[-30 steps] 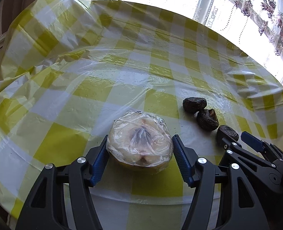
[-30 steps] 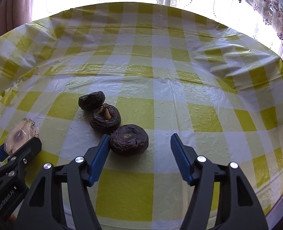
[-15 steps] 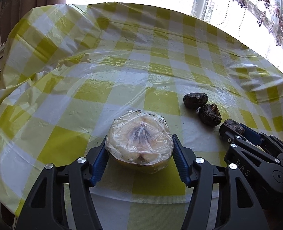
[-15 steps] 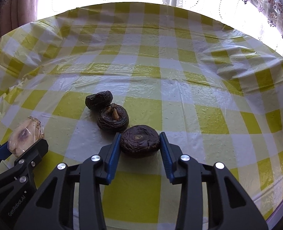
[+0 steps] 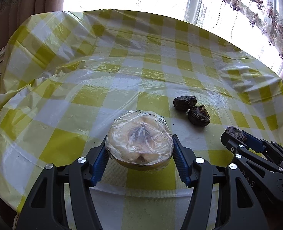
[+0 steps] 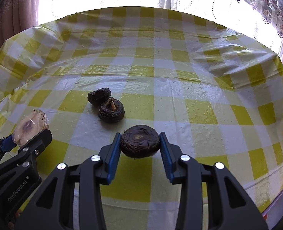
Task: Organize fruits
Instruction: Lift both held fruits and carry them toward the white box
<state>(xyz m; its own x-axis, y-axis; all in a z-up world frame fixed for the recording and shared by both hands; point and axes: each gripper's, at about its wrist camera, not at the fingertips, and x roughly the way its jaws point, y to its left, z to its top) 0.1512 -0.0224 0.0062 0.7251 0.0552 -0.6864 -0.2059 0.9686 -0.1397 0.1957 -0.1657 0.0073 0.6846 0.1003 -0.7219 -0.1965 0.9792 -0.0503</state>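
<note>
Two grippers each held a fruit above the yellow-checked tablecloth (image 5: 122, 72). Our left gripper (image 5: 139, 152) was clenched on the plastic-wrapped fruit half (image 5: 139, 138), its blue pads pressing the wrap at 9 and 3 o'clock, cut face turned up toward the camera. Our right gripper (image 6: 140, 146) was clamped on a dark wrinkled water chestnut (image 6: 140, 141), pinched across its widest part. A shadow beneath it suggested it hung clear of the cloth, though we could not be sure how far.

From the right wrist view, two more water chestnuts lay at about 11 o'clock from the held one: the sprouted one (image 6: 111, 111) nearer, a smoother one (image 6: 99, 95) just beyond and touching it. The wrapped half appeared at 9 o'clock, at the far left of that view.

We judged several risks. The film looked slick and loose, so the half could slide or rotate between the pads if the left grip eased. Squeezing harder might bruise the soft flesh. The chestnut's rounded, hard skin offered little purchase, and a tilt could let it roll out. The grippers sat close together, so carrying either fruit across might knock them together. The glossy, wrinkled cloth might let set-down fruit roll.
</note>
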